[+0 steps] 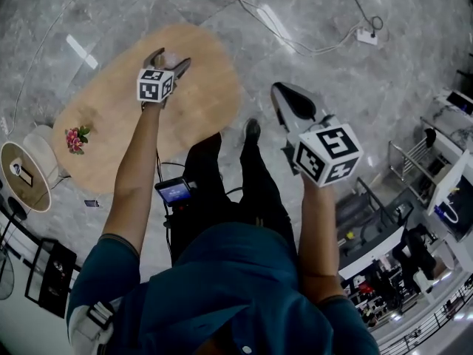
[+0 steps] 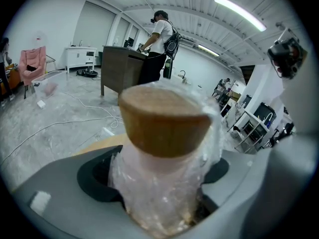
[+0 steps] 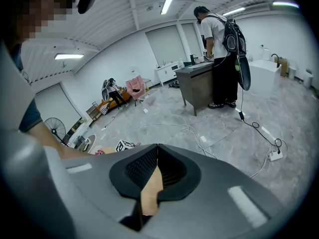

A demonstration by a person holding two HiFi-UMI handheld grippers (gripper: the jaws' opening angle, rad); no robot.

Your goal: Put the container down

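Nearest to us is the teal shirt [image 1: 222, 287] of the person wearing the camera, which fills the bottom of the head view. Beyond it lies the oval wooden counter [image 1: 111, 124]. At its left end we see a small bunch of pink flowers [image 1: 75, 139].

From the left shoulder, the bare left forearm [image 1: 137, 176] stretches nearly straight forward over the counter. At its end the left claw [image 1: 167, 59] hangs above the counter's far half, well apart from the flowers, with its marker cube [image 1: 155, 86] turned up toward us. In the left gripper view this claw is clamped on the container [image 2: 164, 173], a pale jar wrapped in crinkled clear plastic. Its round wooden lid [image 2: 164, 121] sticks out beyond the jaws. A strip of tan counter shows just behind it. We cannot tell whether the container touches the surface.

Further right, the right forearm [image 1: 318, 228] is bent and drawn in closer to the body. It holds the right claw [image 1: 279, 93] over the grey marble floor [image 1: 355, 87], off the counter's edge. In the right gripper view its jaws are pressed together with nothing between them.
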